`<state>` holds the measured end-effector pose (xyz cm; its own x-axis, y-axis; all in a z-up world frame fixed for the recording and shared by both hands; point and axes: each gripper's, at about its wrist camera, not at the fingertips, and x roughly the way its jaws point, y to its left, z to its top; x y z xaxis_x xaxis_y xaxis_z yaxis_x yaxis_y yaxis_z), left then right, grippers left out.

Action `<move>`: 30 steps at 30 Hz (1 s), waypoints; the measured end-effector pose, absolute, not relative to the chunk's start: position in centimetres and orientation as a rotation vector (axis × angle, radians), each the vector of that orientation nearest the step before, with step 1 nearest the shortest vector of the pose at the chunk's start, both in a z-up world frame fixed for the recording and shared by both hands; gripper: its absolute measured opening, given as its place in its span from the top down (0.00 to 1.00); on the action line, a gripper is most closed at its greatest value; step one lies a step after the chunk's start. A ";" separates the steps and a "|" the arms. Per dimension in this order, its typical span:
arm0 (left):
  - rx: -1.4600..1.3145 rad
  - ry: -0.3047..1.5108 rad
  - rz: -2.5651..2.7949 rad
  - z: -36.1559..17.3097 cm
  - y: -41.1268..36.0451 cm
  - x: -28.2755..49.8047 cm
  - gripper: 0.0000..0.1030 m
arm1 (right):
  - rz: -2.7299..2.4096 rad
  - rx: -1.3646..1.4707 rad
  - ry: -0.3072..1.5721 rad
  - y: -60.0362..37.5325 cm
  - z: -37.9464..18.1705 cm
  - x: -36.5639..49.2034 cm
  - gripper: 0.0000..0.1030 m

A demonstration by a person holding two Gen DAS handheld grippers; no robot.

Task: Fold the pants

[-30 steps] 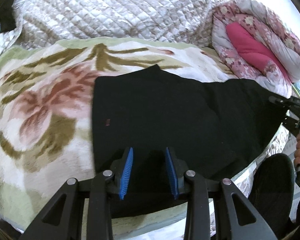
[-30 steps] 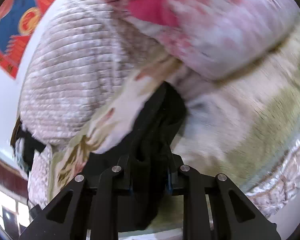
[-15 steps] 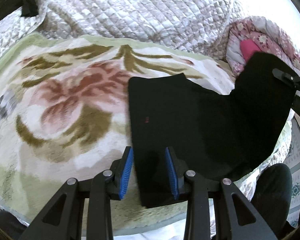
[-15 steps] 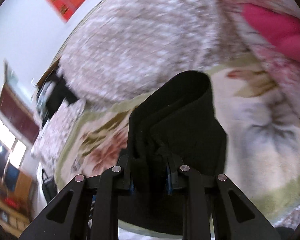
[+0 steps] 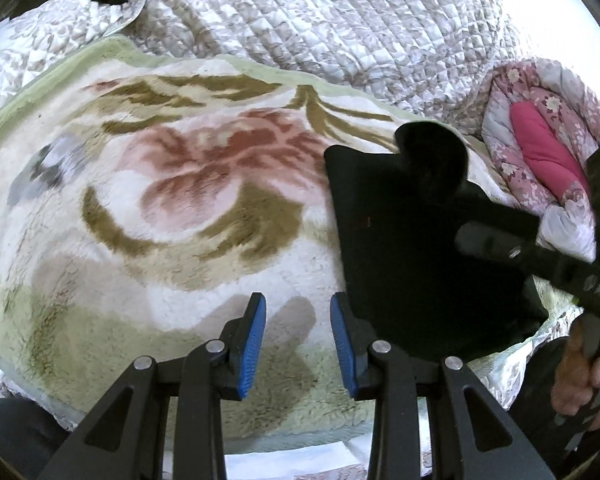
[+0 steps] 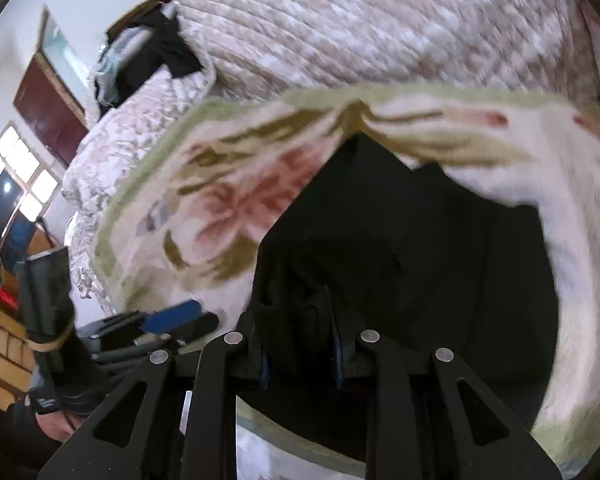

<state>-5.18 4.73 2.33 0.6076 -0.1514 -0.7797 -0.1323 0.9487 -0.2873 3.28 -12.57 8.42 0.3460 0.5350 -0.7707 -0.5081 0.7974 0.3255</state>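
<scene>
Pants (image 5: 412, 248), matte black and folded over on themselves, lie on the plush floral blanket (image 5: 172, 208) in the left wrist view, farther right than 0.5 s ago. The left gripper (image 5: 298, 340), its 2 ribbed blue pads (image 5: 255, 340) apart, now hangs over bare blanket beside the pants' edge. A quilted cover (image 5: 340, 20) is heaped behind.

From the right wrist view, the right gripper (image 6: 300, 344) stays clamped on bunched black cloth, lower over the pants (image 6: 400, 232) than before.
</scene>
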 end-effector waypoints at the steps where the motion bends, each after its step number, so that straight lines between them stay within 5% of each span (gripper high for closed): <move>1: -0.337 0.922 -0.011 2.3 4.8 -5.3 0.65 | 0.682 0.018 1.021 -12.0 8.0 3.4 0.78; 4: -0.340 0.922 -0.010 2.2 5.0 -5.3 0.65 | 0.685 -0.024 1.085 -10.8 5.5 3.2 0.77; 8: -0.336 0.913 -0.002 2.5 5.3 -5.7 0.65 | 0.760 0.013 1.064 -10.6 6.0 2.1 0.48; 9: -0.336 0.912 0.003 2.6 5.5 -5.8 0.65 | 0.796 0.021 1.070 -10.6 6.3 1.7 0.47; 15: -0.346 0.891 0.019 3.4 6.3 -5.9 0.65 | 0.837 0.133 0.935 -14.1 9.4 0.2 0.47; 18: -0.330 0.869 0.002 4.4 5.9 -5.5 0.65 | 0.677 0.130 0.935 -16.6 8.2 1.0 0.68; 20: -0.317 0.853 -0.019 5.2 5.3 -5.0 0.65 | 0.623 0.088 1.079 -16.9 4.7 1.9 0.73; 30: -0.221 0.806 -0.124 8.0 0.5 0.1 0.65 | 0.549 0.203 0.944 -22.6 7.3 4.3 0.74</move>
